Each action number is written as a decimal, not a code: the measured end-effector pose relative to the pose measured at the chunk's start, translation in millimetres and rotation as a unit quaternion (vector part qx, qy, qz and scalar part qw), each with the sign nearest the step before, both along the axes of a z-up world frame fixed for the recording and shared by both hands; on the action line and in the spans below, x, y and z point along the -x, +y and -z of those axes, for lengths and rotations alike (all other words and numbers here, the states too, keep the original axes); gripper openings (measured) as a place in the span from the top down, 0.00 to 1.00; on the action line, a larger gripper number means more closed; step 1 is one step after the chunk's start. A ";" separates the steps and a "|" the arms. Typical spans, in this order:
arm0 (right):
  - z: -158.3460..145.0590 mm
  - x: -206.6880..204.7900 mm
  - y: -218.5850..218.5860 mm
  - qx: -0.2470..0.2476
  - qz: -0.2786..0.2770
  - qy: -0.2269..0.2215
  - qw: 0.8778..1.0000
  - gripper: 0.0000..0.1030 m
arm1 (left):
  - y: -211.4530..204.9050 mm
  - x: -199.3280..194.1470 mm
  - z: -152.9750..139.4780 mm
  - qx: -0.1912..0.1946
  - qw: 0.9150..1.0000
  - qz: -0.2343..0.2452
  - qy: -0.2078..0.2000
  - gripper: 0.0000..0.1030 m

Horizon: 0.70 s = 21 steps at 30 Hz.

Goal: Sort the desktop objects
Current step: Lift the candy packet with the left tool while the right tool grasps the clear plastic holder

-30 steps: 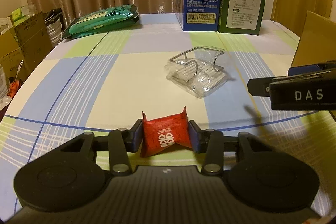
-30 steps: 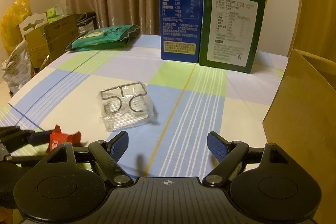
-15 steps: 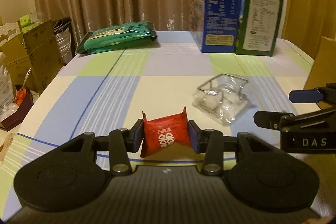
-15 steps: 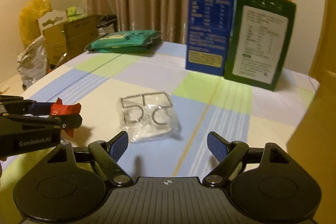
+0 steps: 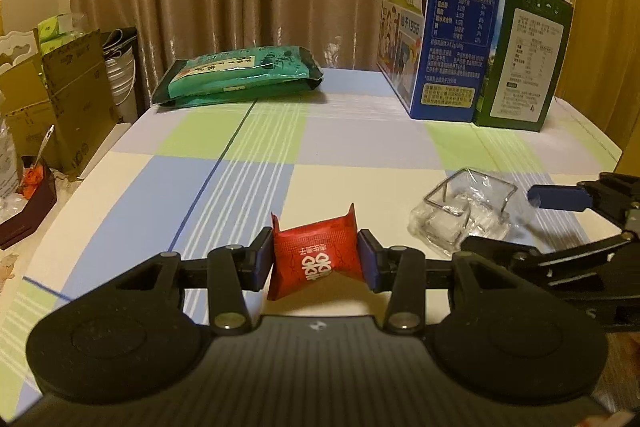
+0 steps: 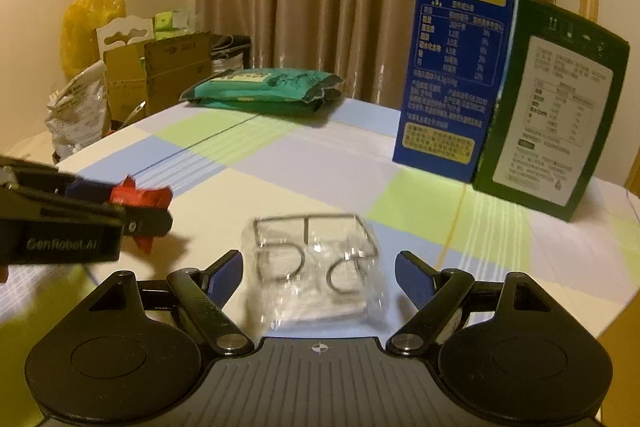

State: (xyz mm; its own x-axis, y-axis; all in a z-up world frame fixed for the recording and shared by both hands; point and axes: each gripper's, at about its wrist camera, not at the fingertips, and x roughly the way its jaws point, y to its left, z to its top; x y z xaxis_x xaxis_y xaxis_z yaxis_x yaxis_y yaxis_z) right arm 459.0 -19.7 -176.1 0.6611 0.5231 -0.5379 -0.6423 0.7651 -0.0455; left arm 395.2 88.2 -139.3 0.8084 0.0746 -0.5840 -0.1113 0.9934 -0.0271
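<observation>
My left gripper (image 5: 316, 259) is shut on a red candy packet (image 5: 314, 255) with white characters and holds it above the checked tablecloth. It also shows in the right wrist view (image 6: 140, 205), at the left, with the red packet (image 6: 140, 195). My right gripper (image 6: 318, 277) is open, its blue-padded fingers standing either side of a clear plastic bag with wire rings (image 6: 316, 267) that lies on the cloth. In the left wrist view the bag (image 5: 464, 213) lies to the right, with the right gripper (image 5: 560, 223) beside it.
A tall blue milk carton (image 5: 440, 15) and a green box (image 5: 522, 57) stand at the back right. A green snack bag (image 5: 240, 75) lies at the back left. Cardboard boxes (image 5: 60, 95) and clutter sit off the table's left edge.
My right gripper has moved forward and left so the clear bag now lies between its open fingers. My left gripper, still holding the red packet, has shifted left, away from the bag.
</observation>
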 end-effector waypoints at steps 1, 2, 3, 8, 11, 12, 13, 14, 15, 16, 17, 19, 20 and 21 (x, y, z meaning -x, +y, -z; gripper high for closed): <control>0.4 -3.4 1.3 -0.006 0.002 -0.001 1.000 0.22 | 1.4 -1.6 1.0 0.002 1.000 0.000 0.001 0.62; 1.3 -6.4 3.3 -0.010 0.004 -0.001 1.000 0.22 | 3.1 -2.9 2.3 0.005 1.000 -0.001 0.001 0.62; 2.3 -9.0 4.9 -0.013 0.005 0.001 1.000 0.22 | 5.1 -3.6 3.6 0.008 1.000 -0.003 0.002 0.62; 10.5 -18.7 16.0 -0.011 0.009 0.016 1.000 0.22 | 11.9 -3.3 8.4 0.023 1.000 -0.013 0.009 0.62; 10.3 -20.1 18.1 -0.018 0.013 0.018 1.000 0.22 | 10.8 -2.9 9.8 0.024 1.000 -0.011 0.010 0.62; 11.4 -20.3 19.3 -0.014 0.015 0.021 1.000 0.22 | 9.9 -3.0 10.3 0.023 1.000 -0.009 0.011 0.62; 11.8 -20.0 20.2 -0.010 0.016 0.022 1.000 0.23 | 8.8 -3.2 10.6 0.021 1.000 -0.008 0.011 0.62; 12.3 -19.5 20.3 -0.008 0.018 0.023 1.000 0.28 | 8.2 -3.1 11.2 0.020 1.000 -0.007 0.012 0.62; 12.8 -19.2 20.4 -0.004 0.022 0.024 0.999 0.30 | 8.1 -2.8 11.7 0.020 1.000 -0.007 0.012 0.62; 12.8 -18.2 19.8 -0.003 0.024 0.024 0.999 0.32 | 8.0 -3.3 11.9 0.020 1.000 -0.007 0.013 0.62; 12.7 -17.5 19.3 -0.003 0.026 0.024 0.999 0.33 | 8.0 -3.3 12.0 0.021 1.000 -0.008 0.013 0.62; 11.1 -15.2 18.0 -0.003 0.032 0.028 0.999 0.36 | 8.0 -3.3 11.6 0.022 1.000 -0.008 0.012 0.62; 10.1 -13.9 17.1 -0.003 0.036 0.031 0.999 0.38 | 7.4 -2.9 11.4 0.022 1.000 -0.008 0.012 0.62; 8.8 -12.3 16.1 -0.003 0.038 0.033 0.999 0.38 | 6.0 -3.1 11.3 0.020 1.000 -0.006 0.012 0.62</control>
